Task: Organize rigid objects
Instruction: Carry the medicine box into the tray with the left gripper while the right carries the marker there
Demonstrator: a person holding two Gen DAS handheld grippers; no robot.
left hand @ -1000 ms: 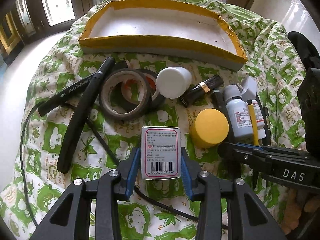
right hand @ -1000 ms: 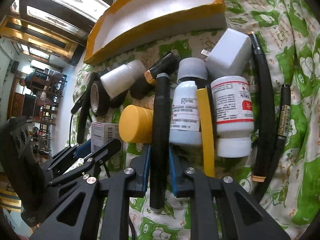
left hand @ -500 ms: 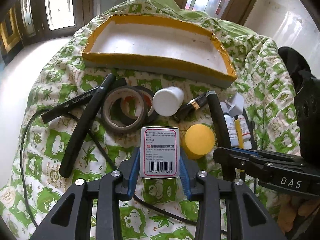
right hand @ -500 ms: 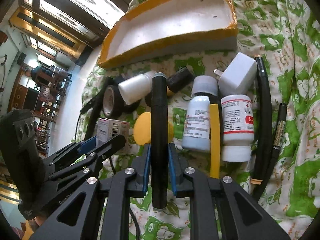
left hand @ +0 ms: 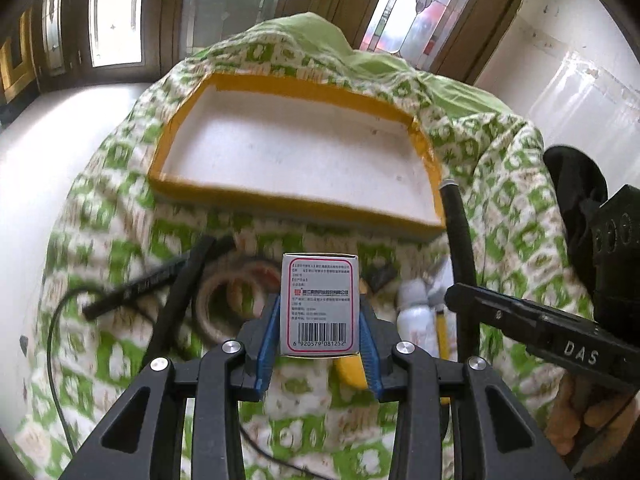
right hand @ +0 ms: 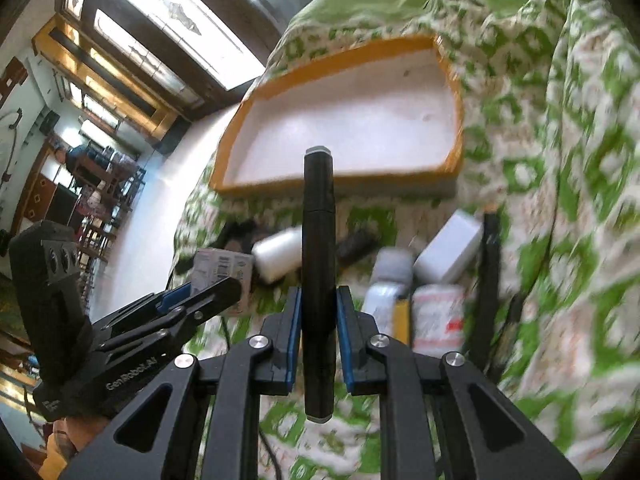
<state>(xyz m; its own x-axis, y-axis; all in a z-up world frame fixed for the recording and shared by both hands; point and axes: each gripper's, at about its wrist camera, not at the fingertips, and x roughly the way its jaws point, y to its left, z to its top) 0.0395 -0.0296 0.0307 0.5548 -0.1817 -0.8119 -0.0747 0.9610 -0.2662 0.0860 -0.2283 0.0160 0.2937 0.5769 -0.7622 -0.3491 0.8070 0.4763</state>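
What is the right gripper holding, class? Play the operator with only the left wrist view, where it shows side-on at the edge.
Observer: The right gripper is shut on a black marker, with a blue pad pressing on each side.
Operator: Does the marker stick out behind the pads?
Observer: Yes, its rear end reaches back past them towards the camera.
Operator: What lies beyond the white bottles?
Observer: A white plug adapter, next to a long black pen.
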